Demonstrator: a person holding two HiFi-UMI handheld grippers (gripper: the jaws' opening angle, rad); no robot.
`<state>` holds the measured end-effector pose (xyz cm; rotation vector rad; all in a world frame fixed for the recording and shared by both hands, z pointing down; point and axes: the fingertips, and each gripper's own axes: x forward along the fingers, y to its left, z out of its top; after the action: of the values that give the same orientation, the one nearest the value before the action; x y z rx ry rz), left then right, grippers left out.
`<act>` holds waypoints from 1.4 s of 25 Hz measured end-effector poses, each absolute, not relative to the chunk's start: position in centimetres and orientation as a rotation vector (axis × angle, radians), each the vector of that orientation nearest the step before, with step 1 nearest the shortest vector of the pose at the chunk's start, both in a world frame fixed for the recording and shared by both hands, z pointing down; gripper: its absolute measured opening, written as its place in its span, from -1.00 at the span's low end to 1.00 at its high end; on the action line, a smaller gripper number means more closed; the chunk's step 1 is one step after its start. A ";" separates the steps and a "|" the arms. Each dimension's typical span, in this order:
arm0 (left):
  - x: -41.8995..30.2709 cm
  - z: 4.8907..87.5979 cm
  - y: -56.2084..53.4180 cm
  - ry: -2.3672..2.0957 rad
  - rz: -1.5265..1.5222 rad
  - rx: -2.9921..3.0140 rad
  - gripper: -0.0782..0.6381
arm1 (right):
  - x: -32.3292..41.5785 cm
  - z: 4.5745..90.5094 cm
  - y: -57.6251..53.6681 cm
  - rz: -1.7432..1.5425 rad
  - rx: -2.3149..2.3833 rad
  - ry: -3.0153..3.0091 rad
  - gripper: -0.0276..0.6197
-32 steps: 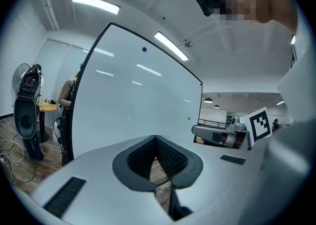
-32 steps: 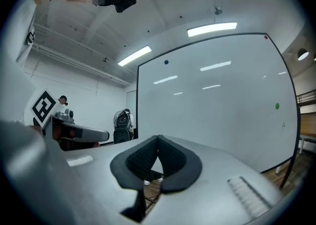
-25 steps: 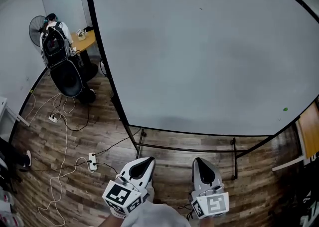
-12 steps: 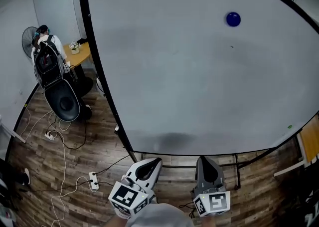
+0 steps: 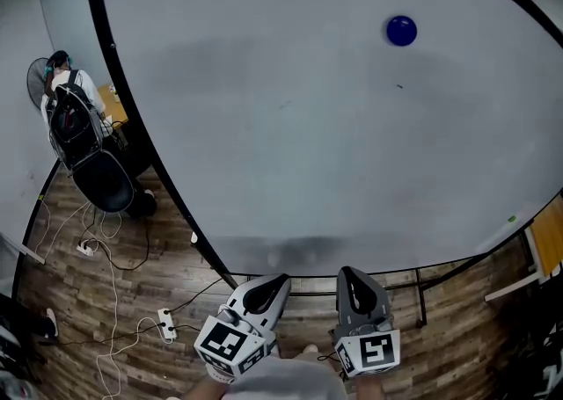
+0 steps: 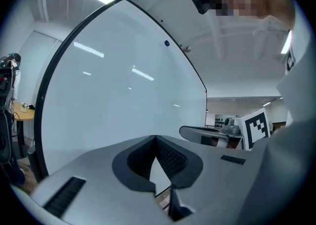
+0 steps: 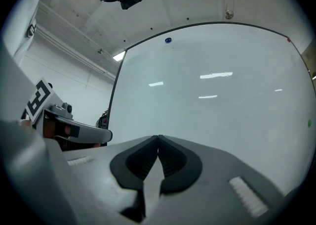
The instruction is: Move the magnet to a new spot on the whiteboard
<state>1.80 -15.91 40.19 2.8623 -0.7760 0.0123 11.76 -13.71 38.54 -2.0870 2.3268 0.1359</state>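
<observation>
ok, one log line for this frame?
magnet: on whiteboard, untouched | left gripper: shut, empty | right gripper: shut, empty

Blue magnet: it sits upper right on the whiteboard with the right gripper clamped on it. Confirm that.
Not clamped. The blue magnet sits upper right on the whiteboard, but the right gripper is shut on nothing, as the right gripper view shows.

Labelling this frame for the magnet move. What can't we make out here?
- Blue magnet: a speck in both gripper views, too small for detail.
- Green dot at the whiteboard's lower right: too small to identify, head view.
- Whiteboard's top edge: mostly cut off by the head view's upper border.
- Desk at left: mostly hidden behind the whiteboard frame.
</observation>
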 end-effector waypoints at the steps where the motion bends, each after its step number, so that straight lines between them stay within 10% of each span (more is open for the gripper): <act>1: 2.0 40.2 -15.8 -0.775 0.010 2.858 -0.76 | 11.8 38.5 -13.7 0.136 -2.081 2.336 -0.88; 35: 6.2 20.8 -17.2 -0.864 -0.202 3.141 -0.76 | 11.5 13.6 -16.1 0.914 -1.858 2.203 -0.64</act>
<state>6.19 -17.24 20.83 3.1410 -0.8642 -0.2023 11.49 -16.14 13.58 -1.8582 2.2031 0.9142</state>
